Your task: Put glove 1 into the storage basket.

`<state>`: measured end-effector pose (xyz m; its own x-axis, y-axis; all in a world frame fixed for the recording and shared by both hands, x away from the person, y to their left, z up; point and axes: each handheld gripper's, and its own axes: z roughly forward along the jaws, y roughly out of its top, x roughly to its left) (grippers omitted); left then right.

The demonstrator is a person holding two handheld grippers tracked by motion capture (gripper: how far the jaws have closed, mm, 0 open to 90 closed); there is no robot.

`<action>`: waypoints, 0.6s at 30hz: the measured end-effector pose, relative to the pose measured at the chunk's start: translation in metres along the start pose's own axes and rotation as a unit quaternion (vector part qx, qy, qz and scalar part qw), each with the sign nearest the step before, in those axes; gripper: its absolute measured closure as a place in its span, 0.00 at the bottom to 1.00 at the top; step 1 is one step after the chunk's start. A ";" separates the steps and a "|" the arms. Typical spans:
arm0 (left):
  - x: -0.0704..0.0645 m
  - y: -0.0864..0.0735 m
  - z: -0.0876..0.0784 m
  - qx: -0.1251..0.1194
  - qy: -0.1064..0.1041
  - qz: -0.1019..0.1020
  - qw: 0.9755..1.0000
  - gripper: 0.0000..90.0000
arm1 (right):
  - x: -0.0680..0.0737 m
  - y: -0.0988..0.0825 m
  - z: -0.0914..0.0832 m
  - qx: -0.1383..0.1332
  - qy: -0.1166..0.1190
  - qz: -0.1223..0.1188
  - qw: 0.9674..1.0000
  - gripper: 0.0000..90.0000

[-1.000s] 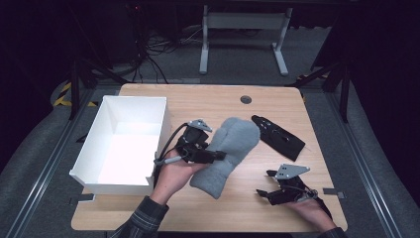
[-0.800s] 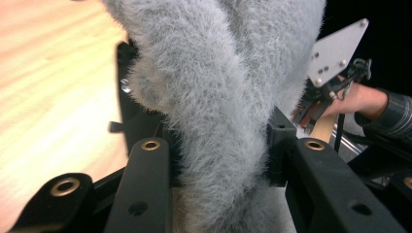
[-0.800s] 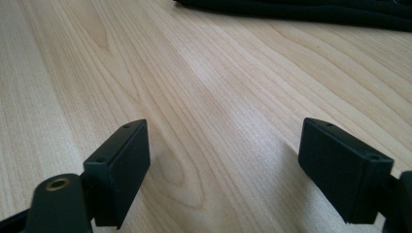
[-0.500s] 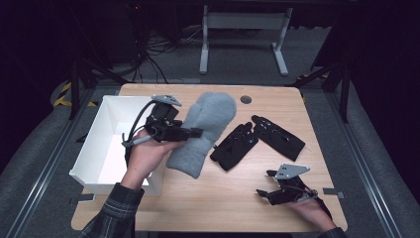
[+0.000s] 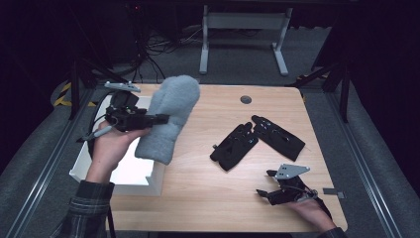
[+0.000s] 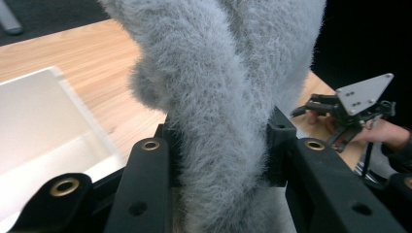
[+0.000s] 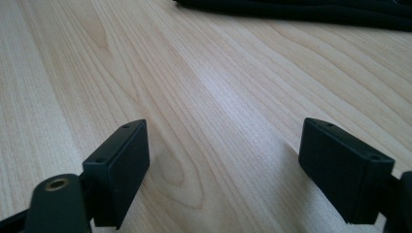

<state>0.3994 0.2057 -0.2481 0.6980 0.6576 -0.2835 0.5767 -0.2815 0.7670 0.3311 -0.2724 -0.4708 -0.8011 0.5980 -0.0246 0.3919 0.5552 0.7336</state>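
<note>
Above the white box (image 5: 146,177), the left tool (image 5: 161,119) grips a fluffy grey mitten (image 5: 166,119), not yet dropped in. Two black gloves (image 5: 257,140) wait on the surface (image 5: 208,193); the right tool (image 5: 263,193) rests open, empty.

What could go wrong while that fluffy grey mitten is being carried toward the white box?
The left gripper pinches the grey mitten only across a narrow part, so the soft fabric might slip out. Its lower end hangs just over the white box's near edge and could catch on the wall or drape outside. The right gripper rests open on the table, too far away to help catch it.
</note>
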 end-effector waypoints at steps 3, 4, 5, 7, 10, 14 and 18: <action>0.009 -0.005 -0.012 -0.007 0.011 -0.013 1.000 0.72 | 0.000 0.000 0.000 0.000 -0.001 0.000 1.000 0.21; 0.012 -0.007 -0.015 -0.009 0.014 -0.014 1.000 0.72 | 0.000 0.000 0.000 0.000 -0.001 0.001 1.000 0.21; 0.014 -0.008 -0.018 -0.010 0.017 -0.016 1.000 0.72 | 0.000 0.000 0.000 0.000 -0.001 0.001 1.000 0.21; 0.021 -0.013 -0.025 -0.009 0.029 -0.024 0.999 0.72 | 0.000 0.000 0.000 0.000 -0.002 0.002 1.000 0.21; 0.031 -0.021 -0.033 -0.005 0.051 -0.033 0.998 0.72 | 0.000 0.000 0.000 0.000 -0.002 0.002 1.000 0.21; 0.046 -0.034 -0.037 0.007 0.072 -0.050 0.996 0.72 | 0.000 0.000 0.000 -0.001 -0.002 0.002 1.000 0.21; 0.059 -0.047 -0.033 0.016 0.077 -0.066 0.995 0.72 | 0.000 0.000 0.000 -0.001 -0.003 0.003 1.000 0.21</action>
<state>0.3993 0.2811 -0.2821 0.5429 0.7891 -0.2874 0.6740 -0.2052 0.7097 0.3315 -0.2723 -0.4710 -0.7966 0.6040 -0.0242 0.3954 0.5510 0.7349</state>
